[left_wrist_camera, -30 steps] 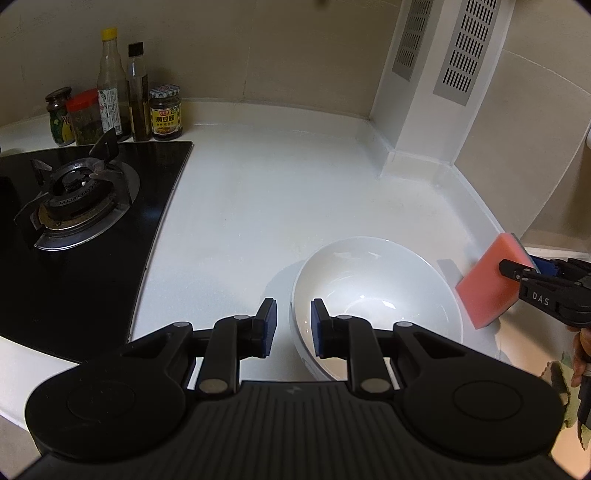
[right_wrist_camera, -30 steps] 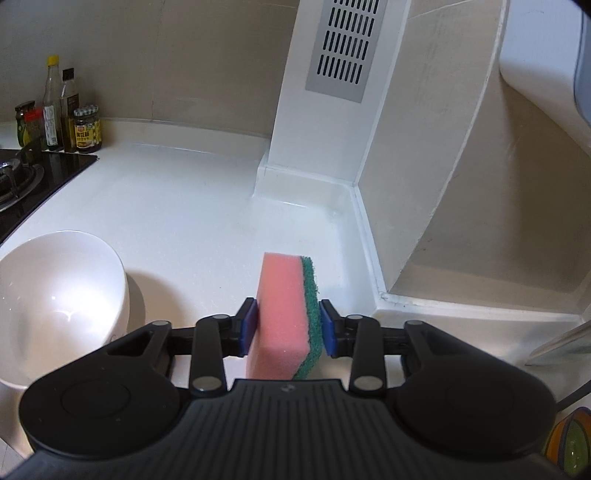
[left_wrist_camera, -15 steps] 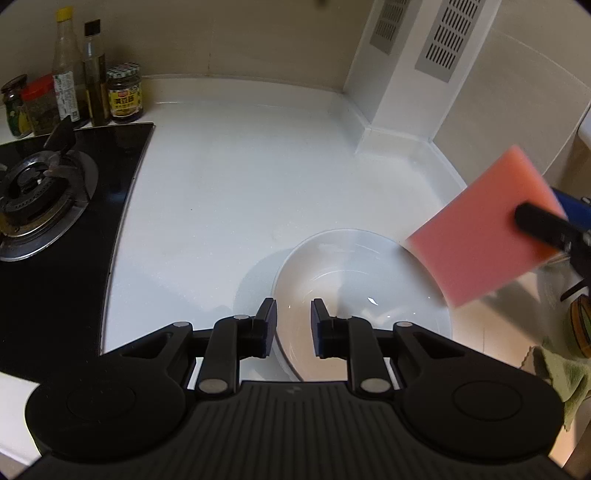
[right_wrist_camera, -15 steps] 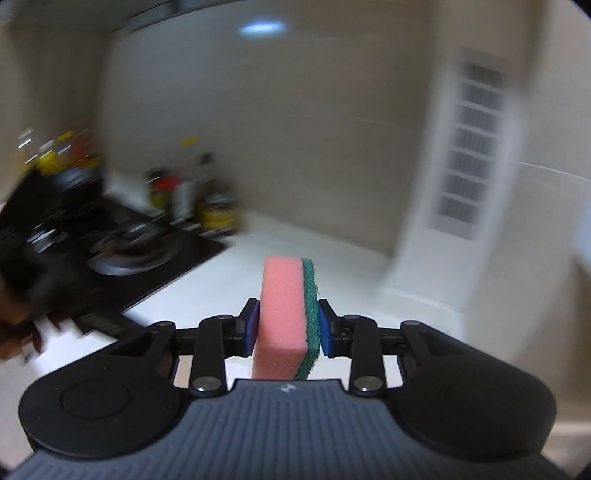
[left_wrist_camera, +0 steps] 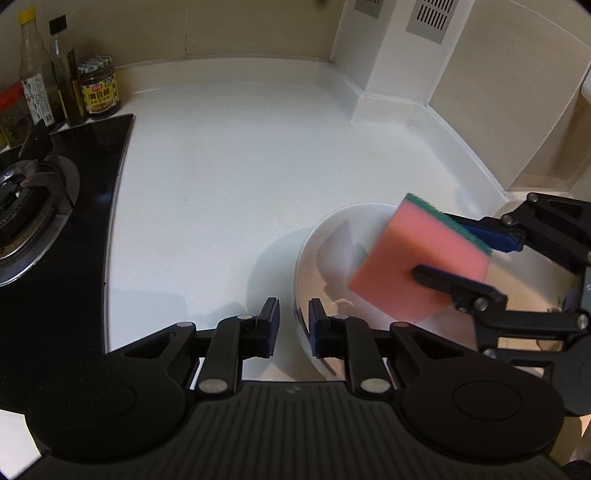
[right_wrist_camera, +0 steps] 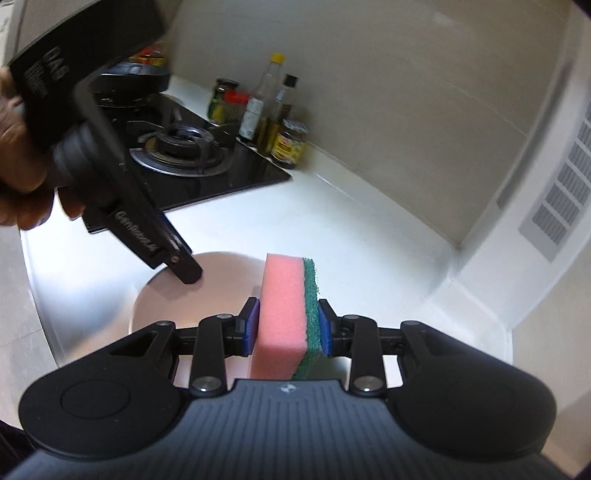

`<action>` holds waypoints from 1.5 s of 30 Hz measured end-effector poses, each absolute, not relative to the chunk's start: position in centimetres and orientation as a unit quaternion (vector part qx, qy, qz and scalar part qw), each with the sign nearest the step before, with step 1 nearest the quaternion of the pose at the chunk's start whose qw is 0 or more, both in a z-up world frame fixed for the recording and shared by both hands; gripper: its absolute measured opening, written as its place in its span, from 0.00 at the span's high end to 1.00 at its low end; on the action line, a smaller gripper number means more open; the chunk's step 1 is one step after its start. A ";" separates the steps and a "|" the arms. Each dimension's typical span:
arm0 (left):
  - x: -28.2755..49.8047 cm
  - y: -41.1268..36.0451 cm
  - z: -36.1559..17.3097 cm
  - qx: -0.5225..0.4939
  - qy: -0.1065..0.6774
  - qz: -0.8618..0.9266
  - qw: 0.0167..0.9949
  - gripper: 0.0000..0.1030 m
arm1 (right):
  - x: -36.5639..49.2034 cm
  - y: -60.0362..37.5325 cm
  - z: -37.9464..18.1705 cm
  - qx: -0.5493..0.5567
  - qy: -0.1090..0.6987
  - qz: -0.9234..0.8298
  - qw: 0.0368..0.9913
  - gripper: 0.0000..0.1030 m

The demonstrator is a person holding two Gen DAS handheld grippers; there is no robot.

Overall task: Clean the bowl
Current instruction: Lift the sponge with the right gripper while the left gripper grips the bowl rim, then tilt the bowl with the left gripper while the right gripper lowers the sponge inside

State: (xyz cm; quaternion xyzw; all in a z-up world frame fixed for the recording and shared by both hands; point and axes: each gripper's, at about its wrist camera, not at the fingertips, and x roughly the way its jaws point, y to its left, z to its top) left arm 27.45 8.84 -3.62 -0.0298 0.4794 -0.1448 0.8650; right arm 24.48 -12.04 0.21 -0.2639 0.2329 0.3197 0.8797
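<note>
Bowl: white, glossy and round, it sits on the white countertop right at the tips of the left gripper, whose two blue-padded fingers stand on either side of the near rim, one outside the wall and one inside. Whether they actually pinch the rim or only stand close to it cannot be told. Its inside looks plain white, with a small bright glint low down; much of the far half is hidden by the sponge.

That sponge is pink with a green scouring layer, and the right gripper is clamped on it, one pad on the pink face and one on the green. It hangs tilted over the bowl's opening, slightly blurred, to the right of the left gripper's fingers.

Off to the left of the left gripper lies a black gas hob with its burner. Beyond it, against the beige wall, stand bottles and a labelled jar. A white column with vent grilles rises ahead on the right.
</note>
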 end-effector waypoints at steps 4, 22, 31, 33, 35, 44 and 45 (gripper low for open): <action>27.7 9.1 -4.0 -0.035 0.481 -0.158 0.861 0.82 | 24.0 -11.9 0.2 -0.249 0.230 0.361 0.869 0.74; 28.2 9.6 -4.2 -0.039 0.479 -0.176 0.859 0.80 | 23.2 -12.0 0.8 -0.312 0.221 0.353 0.854 0.75; 28.4 9.7 -4.2 -0.030 0.476 -0.195 0.857 0.77 | 23.8 -13.4 1.4 -0.193 0.266 0.443 0.835 0.74; 28.5 9.5 -4.1 -0.020 0.475 -0.200 0.857 0.77 | 23.7 -13.9 1.6 -0.198 0.269 0.452 0.827 0.74; 28.6 9.4 -4.0 -0.018 0.477 -0.201 0.856 0.77 | 22.9 -14.6 1.9 -0.221 0.262 0.473 0.811 0.74; 28.7 9.1 -4.1 -0.029 0.482 -0.190 0.854 0.77 | 18.5 -13.2 1.5 -0.370 0.177 0.500 0.763 0.74; 28.6 9.2 -4.1 -0.033 0.483 -0.188 0.855 0.77 | 18.6 -12.9 1.3 -0.374 0.177 0.498 0.762 0.74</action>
